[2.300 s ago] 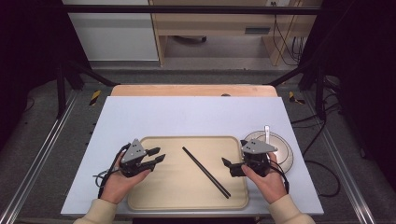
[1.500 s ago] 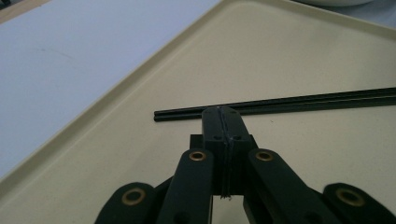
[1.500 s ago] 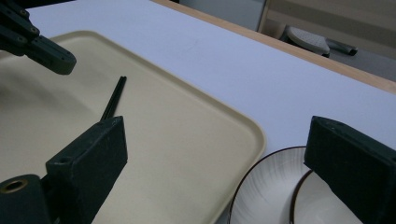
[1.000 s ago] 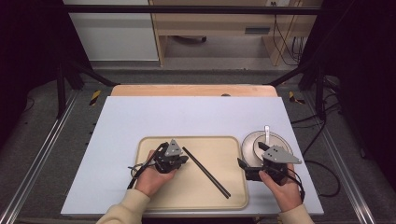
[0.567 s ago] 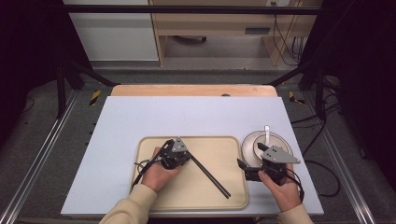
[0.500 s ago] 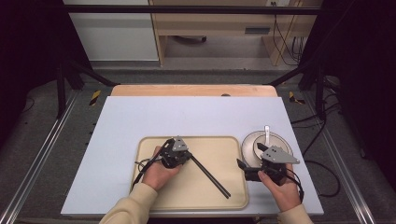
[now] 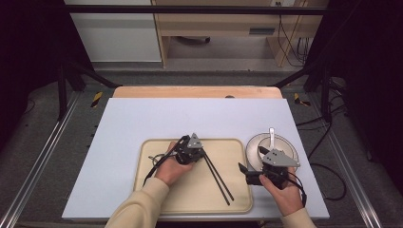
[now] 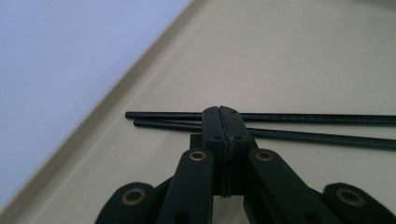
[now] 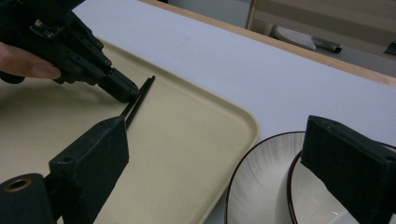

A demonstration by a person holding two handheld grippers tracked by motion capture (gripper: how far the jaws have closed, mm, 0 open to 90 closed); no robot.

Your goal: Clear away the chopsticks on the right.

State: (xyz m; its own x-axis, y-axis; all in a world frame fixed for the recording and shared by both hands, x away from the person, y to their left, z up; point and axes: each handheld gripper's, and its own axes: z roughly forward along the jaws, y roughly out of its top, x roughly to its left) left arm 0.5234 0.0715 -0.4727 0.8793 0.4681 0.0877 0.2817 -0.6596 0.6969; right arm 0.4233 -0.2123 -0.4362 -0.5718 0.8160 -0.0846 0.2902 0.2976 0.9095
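Our left gripper [image 8: 223,122] has its jaws pressed flat together, tips down on the near chopstick of the black chopsticks [image 8: 308,126] at their upper end; whether anything is actually pinched between them, we cannot tell. Moments ago this gripper sat at the tray's left edge with the pair untouched, so it has swung in to the sticks, which suggests a pickup is starting. In the high view the chopsticks [image 7: 217,175] lie diagonally across the middle of the beige tray [image 7: 240,204]. Our right gripper [image 9: 224,154] stands wide open, empty, at the lower right over the tray's edge and the stacked plates [image 9: 254,186]. The left gripper view shows two separate sticks; the high view shows a spoon [image 7: 271,137] resting on the plates.
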